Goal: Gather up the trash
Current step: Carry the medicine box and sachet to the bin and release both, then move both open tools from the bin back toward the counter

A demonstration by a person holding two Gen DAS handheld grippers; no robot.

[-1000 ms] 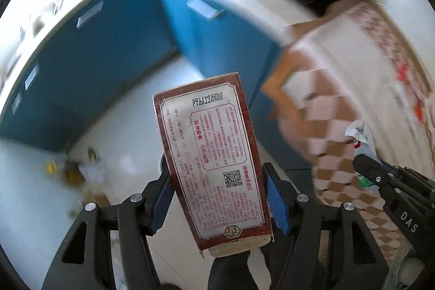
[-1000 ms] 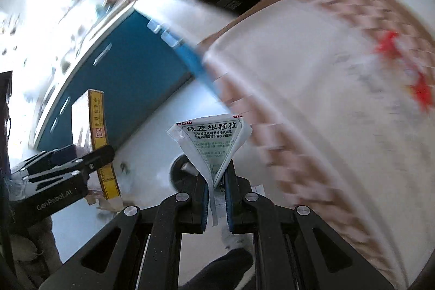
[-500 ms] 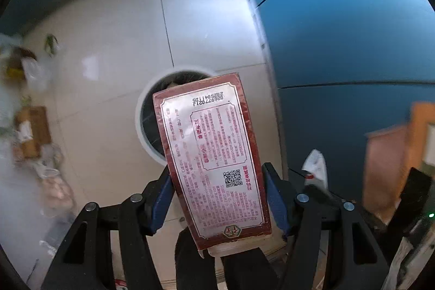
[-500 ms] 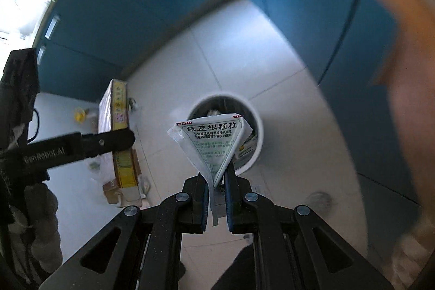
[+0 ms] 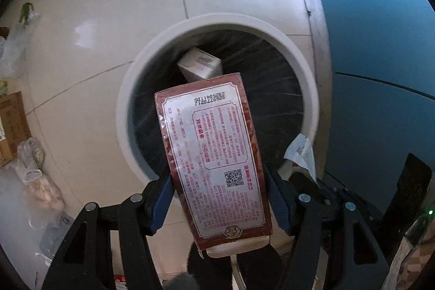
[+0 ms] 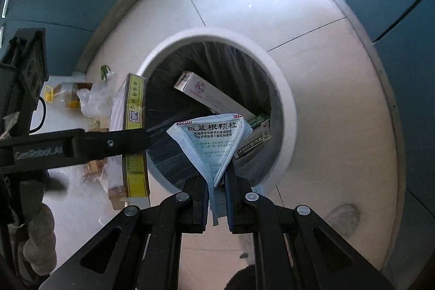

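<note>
Trash: red-bordered flat cardboard box w/ white printed label [image 5: 214,154] and folded white-blue paper sachet w/ Chinese print [image 6: 210,143], both held above the bin mouth, neither dropped in.
Bin: round white-rimmed trash bin w/ black liner [image 5: 122,110] on the floor, just beside the blue cabinet fronts [image 5: 380,72]; seen nearly straight down from both wrist views.
In bin: white carton w/ pink logo [image 6: 209,94] leaning on the liner wall, green-white small box [image 6: 255,135] by the rim.
Left gripper [image 5: 220,197]: jaws clamped on the red box's two long edges, blue pads pressing each side; box stands tilted, top end over the bin opening. In the right view its yellow side strip shows, at the bin's left rim.
Right gripper [image 6: 217,192]: jaws nearly together, pinching the sachet's lower corner; sachet fans out upward over the opening.
Floor: pale glossy tiles [image 5: 108,4]. Clear plastic bags & scraps [image 5: 35,170] lie near the left edge, brown cardboard piece [image 5: 12,124] beside them, well apart from the bin.
Other: yellow-capped plastic bottle [image 6: 65,94] on the floor, left of the bin in the right view.
</note>
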